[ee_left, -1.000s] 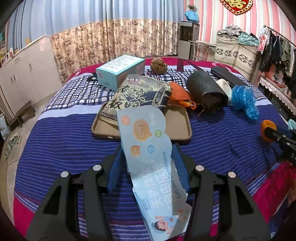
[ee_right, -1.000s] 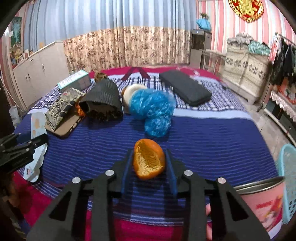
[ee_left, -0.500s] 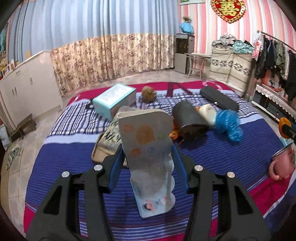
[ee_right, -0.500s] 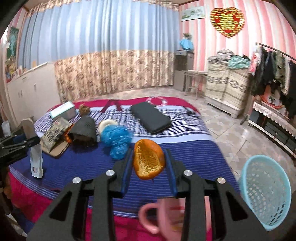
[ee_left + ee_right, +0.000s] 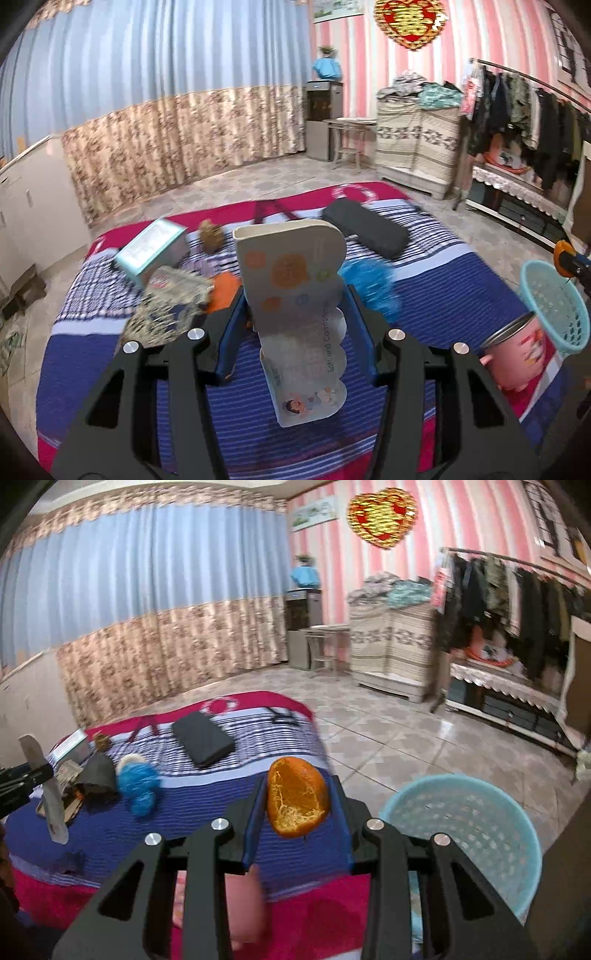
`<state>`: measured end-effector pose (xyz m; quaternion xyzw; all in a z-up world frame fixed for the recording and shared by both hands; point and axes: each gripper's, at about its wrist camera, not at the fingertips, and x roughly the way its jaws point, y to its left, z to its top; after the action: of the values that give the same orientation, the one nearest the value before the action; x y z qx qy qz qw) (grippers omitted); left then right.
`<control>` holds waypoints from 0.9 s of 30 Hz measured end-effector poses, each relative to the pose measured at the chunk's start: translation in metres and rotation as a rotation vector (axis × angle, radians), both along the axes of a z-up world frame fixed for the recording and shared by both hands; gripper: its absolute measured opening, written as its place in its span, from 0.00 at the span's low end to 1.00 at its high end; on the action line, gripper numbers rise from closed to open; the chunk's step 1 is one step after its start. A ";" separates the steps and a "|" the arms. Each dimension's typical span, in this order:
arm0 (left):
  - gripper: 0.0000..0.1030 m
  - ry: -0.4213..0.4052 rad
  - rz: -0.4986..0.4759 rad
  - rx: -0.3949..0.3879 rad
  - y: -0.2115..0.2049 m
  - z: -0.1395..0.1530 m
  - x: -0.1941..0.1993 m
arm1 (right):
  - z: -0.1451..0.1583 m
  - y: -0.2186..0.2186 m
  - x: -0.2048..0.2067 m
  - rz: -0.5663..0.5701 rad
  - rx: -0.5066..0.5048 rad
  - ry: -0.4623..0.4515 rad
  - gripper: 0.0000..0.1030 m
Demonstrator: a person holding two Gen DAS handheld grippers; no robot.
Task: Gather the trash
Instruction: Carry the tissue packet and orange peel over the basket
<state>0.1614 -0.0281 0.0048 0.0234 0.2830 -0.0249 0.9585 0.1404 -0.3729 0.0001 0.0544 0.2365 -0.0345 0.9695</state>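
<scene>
Right now we hold an orange peel [image 5: 296, 798] pinched between the fingers of our right gripper [image 5: 297, 805], up in the air above the edge of the bed [image 5: 207, 834], with the light blue basket [image 5: 461, 834] on the floor just to its right; nothing shows inside the basket. Our left gripper [image 5: 295, 332] is clamped on a paper wrapper [image 5: 299, 314], held upright above the striped blanket. Below and to the right a pink mug [image 5: 517, 354] stands near the basket. On the bed lie a blue bag [image 5: 369, 284], a teal box [image 5: 151, 251] and a black case [image 5: 365, 229].
</scene>
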 end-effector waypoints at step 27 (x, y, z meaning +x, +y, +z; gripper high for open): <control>0.49 -0.076 -0.434 -0.064 -0.275 0.035 -0.005 | -0.034 -0.157 -0.028 -0.370 0.022 0.066 0.33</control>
<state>0.1565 -0.3028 0.0394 0.0540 0.2340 -0.2386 0.9409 0.1119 -0.5298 -0.0341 0.1064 0.2544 -0.2115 0.9377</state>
